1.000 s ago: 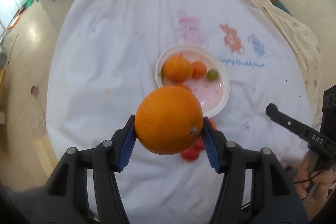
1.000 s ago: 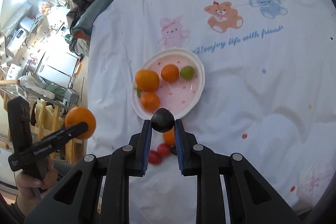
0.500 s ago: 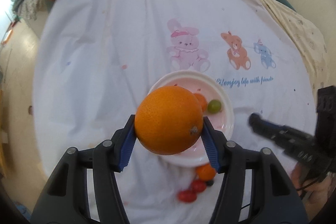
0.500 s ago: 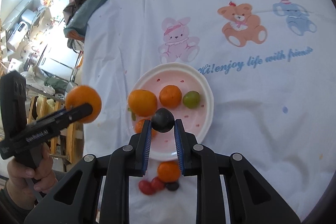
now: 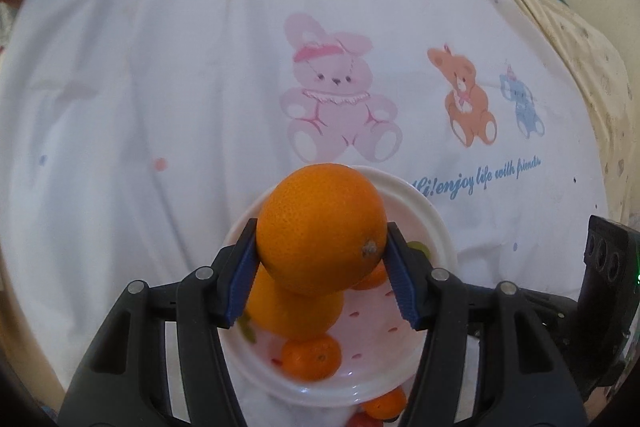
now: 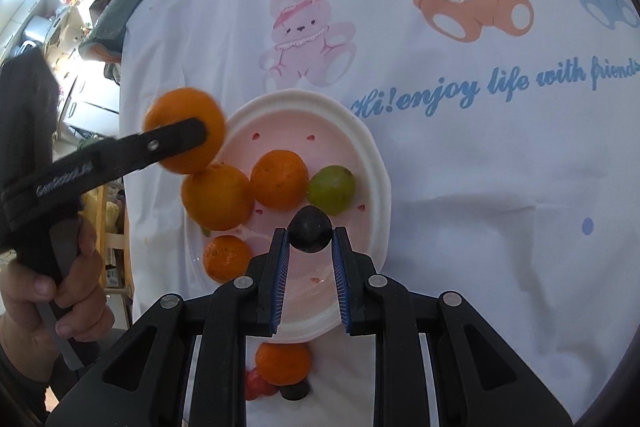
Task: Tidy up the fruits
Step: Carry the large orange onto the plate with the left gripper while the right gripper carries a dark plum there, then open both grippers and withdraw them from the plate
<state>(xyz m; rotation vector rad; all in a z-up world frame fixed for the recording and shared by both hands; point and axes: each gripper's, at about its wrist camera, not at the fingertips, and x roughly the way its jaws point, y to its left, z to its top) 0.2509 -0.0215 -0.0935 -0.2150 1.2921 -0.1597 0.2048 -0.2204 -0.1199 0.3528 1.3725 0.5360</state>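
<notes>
My left gripper [image 5: 322,251] is shut on a large orange [image 5: 320,227] and holds it above the left side of the white and pink plate [image 5: 436,223]; it also shows in the right wrist view [image 6: 184,131]. My right gripper [image 6: 311,233] is shut on a dark grape [image 6: 310,229] over the plate [image 6: 372,163]. In the plate lie an orange [image 6: 218,197], two mandarins [image 6: 280,185] [image 6: 226,257] and a green grape [image 6: 332,189].
Just off the plate's near rim on the white printed cloth [image 6: 480,187] lie a mandarin [image 6: 282,363], red cherry tomatoes [image 6: 256,383] and a dark grape [image 6: 296,391]. Clutter and furniture [image 6: 80,7] stand beyond the cloth's left edge.
Both grippers have moved forward and down toward the plate, each with its fruit. The large orange now hangs over the plate's left side and the dark grape over its near part.
</notes>
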